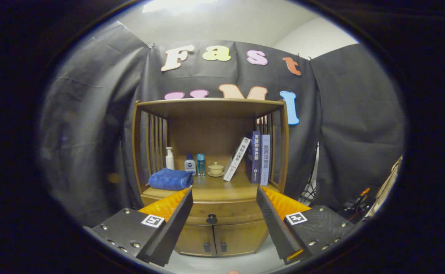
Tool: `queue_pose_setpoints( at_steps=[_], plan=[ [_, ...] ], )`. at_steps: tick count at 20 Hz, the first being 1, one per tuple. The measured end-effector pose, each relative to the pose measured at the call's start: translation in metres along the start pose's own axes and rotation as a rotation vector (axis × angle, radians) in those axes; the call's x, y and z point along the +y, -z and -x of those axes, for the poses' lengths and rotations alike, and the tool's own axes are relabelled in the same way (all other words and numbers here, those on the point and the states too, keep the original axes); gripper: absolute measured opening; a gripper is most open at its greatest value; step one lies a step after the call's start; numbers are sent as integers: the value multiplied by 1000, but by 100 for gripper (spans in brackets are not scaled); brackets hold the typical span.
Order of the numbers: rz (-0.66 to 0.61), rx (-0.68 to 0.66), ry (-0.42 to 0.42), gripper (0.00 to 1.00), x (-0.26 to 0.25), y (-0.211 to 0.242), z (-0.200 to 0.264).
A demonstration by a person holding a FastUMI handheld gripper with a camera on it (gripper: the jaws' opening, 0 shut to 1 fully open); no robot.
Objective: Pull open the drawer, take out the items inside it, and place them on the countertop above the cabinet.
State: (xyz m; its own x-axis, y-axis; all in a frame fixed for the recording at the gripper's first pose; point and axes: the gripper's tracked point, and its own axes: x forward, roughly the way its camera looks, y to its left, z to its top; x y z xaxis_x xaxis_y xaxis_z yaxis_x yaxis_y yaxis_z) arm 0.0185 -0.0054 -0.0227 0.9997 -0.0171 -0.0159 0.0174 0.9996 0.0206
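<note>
- Hand-held gripper [224, 213]: fingers spread wide apart and holding nothing, aimed at the front of the wooden cabinet [211, 236] from a short way off; left finger [171, 224] and right finger [273, 222] frame the drawer front.
- Blue towel [171, 179]: folded, lying at the left end of the tabletop [222, 188], just beyond the left finger.
- White pump bottle [169, 158]: upright behind the towel, near the slatted left side panel.
- Small white bottle with a blue cap [190, 164] and slim teal bottle [201, 164]: upright, just beside each other.
- Lidded cream cup [216, 169]: on a saucer at mid-tabletop.
- Drawer [224, 213]: closed, below the tabletop and between the fingers; its dark round knob [211, 219] sits at the centre, untouched.
- Two cabinet doors [214, 239]: shut, under the drawer.
- White book [236, 159]: leaning to the right against two upright blue books [259, 158] beside the right side panel.
</note>
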Motion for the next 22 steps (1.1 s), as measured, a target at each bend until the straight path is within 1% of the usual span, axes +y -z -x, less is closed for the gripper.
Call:
queue_pose_setpoints(
  at_steps=[4,7,10,13,14,17,19,22],
  plan=[
    [-46,31,2,100,-2,29,-30],
    [-15,54,9,100,-3,56,-59],
    [45,84,-25,100,10,93,-89],
    [78,126,-93,100,32,138,-120],
    [90,141,-98,99,34,152,-129],
    [113,206,-73,98,31,199,-156],
    [88,251,-68,98,36,226,-173],
    [78,263,-68,98,43,244,-187]
  ],
)
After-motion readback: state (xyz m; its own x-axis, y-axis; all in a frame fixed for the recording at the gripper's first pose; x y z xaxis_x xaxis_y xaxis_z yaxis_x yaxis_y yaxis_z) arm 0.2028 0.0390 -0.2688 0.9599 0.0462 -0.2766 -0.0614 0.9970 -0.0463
